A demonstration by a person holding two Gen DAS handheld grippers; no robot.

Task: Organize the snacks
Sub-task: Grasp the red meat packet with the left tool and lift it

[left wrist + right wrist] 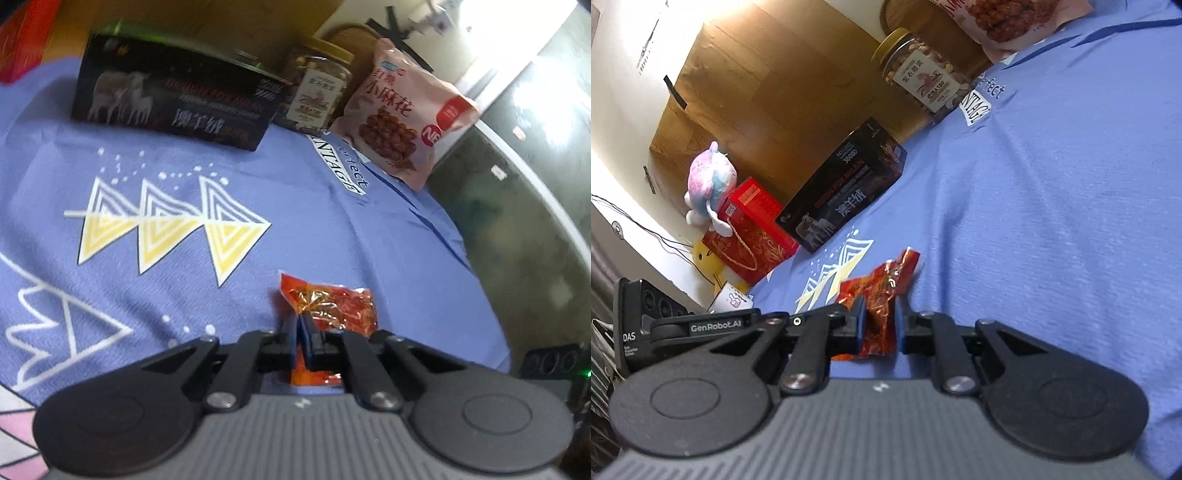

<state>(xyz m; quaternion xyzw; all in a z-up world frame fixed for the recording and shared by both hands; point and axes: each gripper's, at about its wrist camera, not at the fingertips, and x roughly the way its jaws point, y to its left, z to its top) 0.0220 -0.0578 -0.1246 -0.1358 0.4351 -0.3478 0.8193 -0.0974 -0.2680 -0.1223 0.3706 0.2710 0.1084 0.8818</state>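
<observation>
One small red-orange snack packet [334, 310] [882, 291] lies on the blue printed cloth [303, 229] [1052, 229], and both tools meet on it. The left hand-held gripper [300, 332] has its jaws drawn nearly together, pinching the packet's near edge between blue-padded fingers [308, 334]. The right hand-held gripper [879, 325] stands a little wider, closed on the crumpled packet from both sides. The packet's print is too creased and glossy to read.

Three more items stand at the cloth's far edge: one dark box [173, 99] [849, 192] showing three sheep, its Latin lettering blurred; one clear jar [314, 92] [923, 70] of nuts with a gold lid, its label characters too small to make out; one pink bag [402, 110] [1004, 22] reading "小麻花" with a red "NEW" badge, cut off at the top in the right wrist view. The cloth bears "Perfect" and a partly cut "VINTAGE".

Beyond, one red gift box [750, 229] with a gold cord, one pastel plush toy [707, 184] upon it, and one yellow plush [707, 258], mostly hidden. The left tool's side reads "GenRobot.AI".
</observation>
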